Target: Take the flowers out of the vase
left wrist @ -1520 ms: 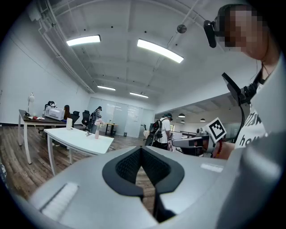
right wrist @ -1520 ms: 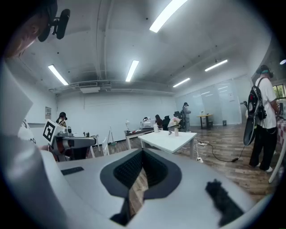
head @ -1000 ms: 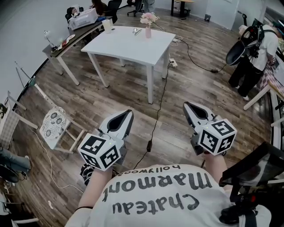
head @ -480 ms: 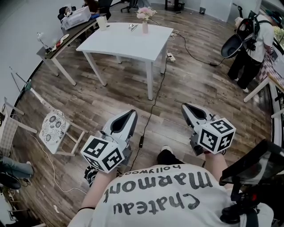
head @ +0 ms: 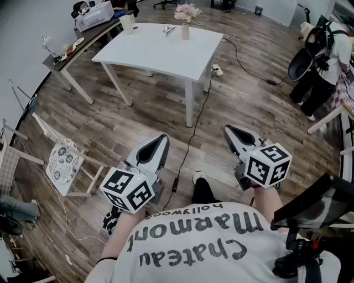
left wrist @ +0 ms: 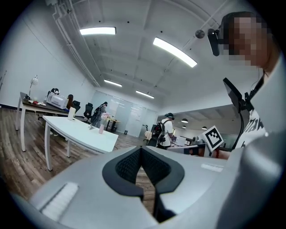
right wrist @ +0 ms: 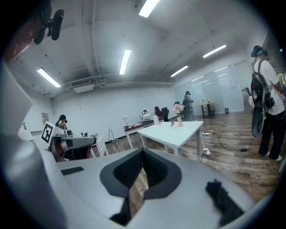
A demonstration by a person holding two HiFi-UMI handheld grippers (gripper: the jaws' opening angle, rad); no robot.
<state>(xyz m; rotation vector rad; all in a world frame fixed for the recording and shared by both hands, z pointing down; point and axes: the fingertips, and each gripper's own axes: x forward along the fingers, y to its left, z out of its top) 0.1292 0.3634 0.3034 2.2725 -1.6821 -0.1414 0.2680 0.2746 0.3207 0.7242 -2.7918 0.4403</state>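
Observation:
Pink flowers (head: 187,10) stand in a small pink vase (head: 185,31) at the far side of a white table (head: 160,52), across the room from me. My left gripper (head: 162,139) and right gripper (head: 228,130) are held side by side in front of the person's chest, over the wooden floor and well short of the table. Both are shut with nothing in them. The left gripper view has the vase (left wrist: 101,129) and flowers (left wrist: 105,117) small beyond the left gripper (left wrist: 141,150). The right gripper view has the flowers (right wrist: 178,108) far beyond the right gripper (right wrist: 143,152).
A black cable (head: 191,149) runs over the floor from the table toward me. A white folding chair (head: 63,160) lies at the left. A cluttered desk (head: 83,44) stands behind the table. A person with a backpack (head: 321,61) stands at the right. A cup (head: 127,22) sits on the table.
The person has stepped toward the table, and a black shoe now shows between the grippers. Both grippers went forward with the body, slightly lower, still shut.

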